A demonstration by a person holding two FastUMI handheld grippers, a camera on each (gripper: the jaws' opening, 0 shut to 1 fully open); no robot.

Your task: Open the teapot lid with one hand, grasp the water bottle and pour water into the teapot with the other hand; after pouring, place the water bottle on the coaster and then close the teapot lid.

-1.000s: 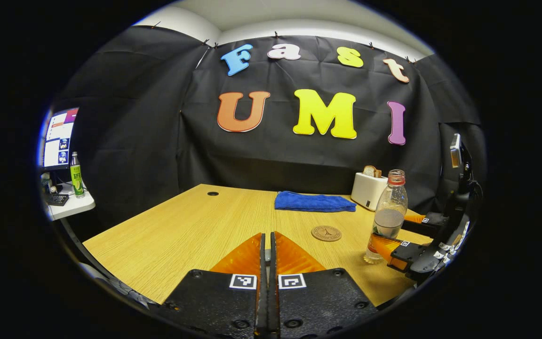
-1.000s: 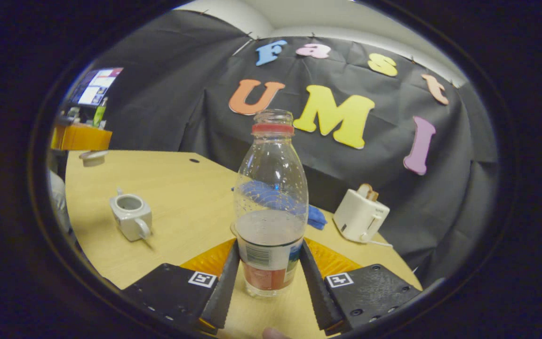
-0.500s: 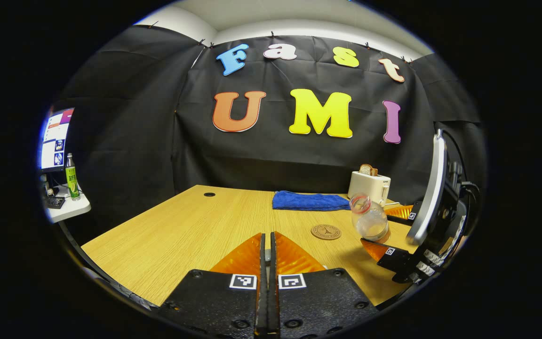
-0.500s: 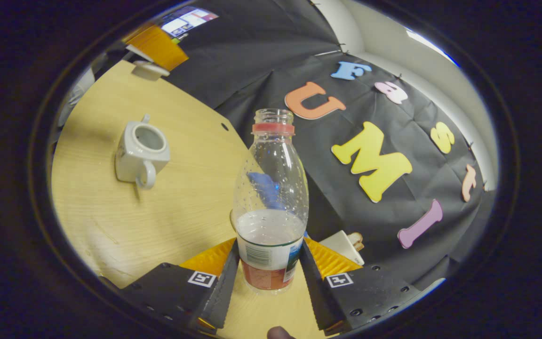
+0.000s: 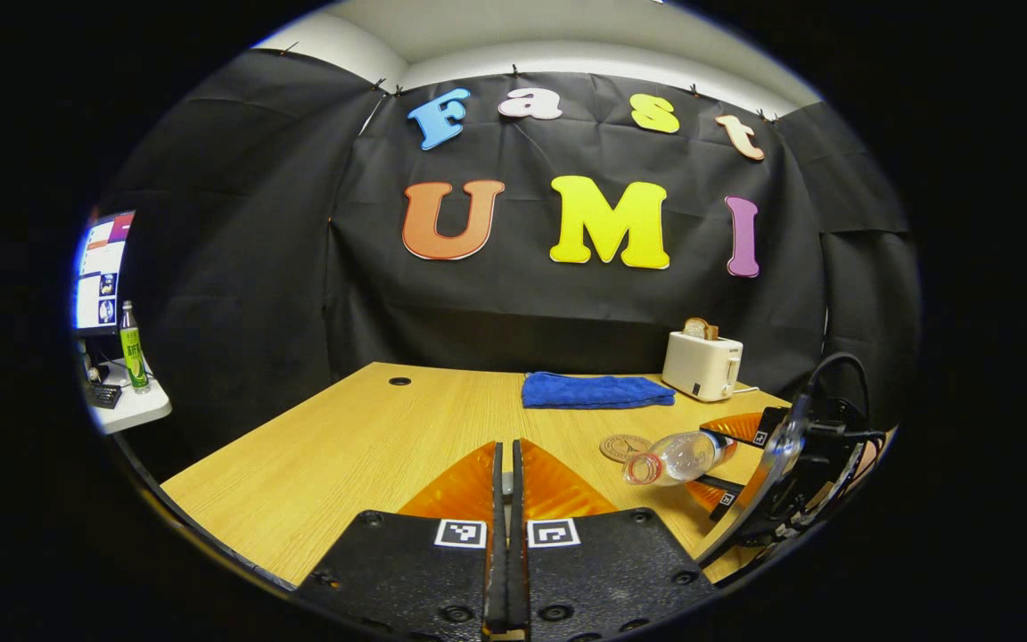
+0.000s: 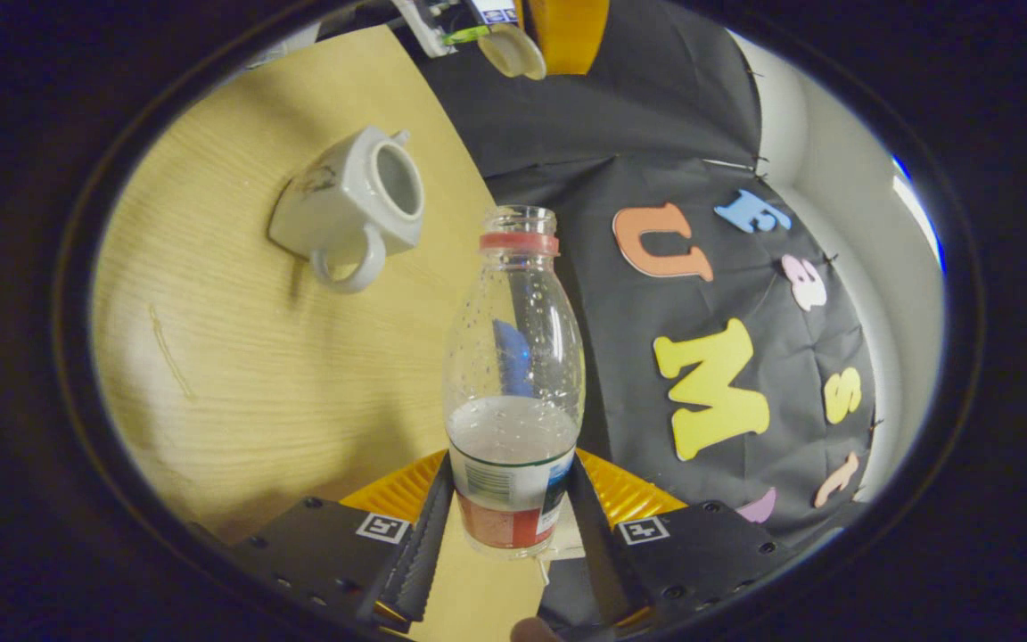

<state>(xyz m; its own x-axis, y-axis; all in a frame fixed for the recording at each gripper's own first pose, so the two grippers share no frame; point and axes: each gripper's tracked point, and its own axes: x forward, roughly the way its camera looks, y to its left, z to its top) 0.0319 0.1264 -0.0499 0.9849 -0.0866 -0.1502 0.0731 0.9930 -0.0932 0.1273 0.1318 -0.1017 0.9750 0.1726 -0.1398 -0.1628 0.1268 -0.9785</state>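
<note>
My right gripper is shut on the lower body of a clear water bottle with a red neck ring, uncapped and partly filled. In the left gripper view the bottle lies almost level above the table, mouth pointing left, held by the right gripper. The white teapot stands on the table with its opening bare, beside the bottle's mouth. My left gripper is shut, and in the right gripper view the left gripper holds the white teapot lid up off the pot. A round coaster lies just behind the bottle.
On the wooden table, a folded blue towel lies at the back, with a white toaster to its right. A side desk at the far left carries a monitor and a green bottle.
The right gripper has rolled the bottle from upright to nearly level and brought its mouth towards the teapot. The left gripper has stayed shut and almost still.
</note>
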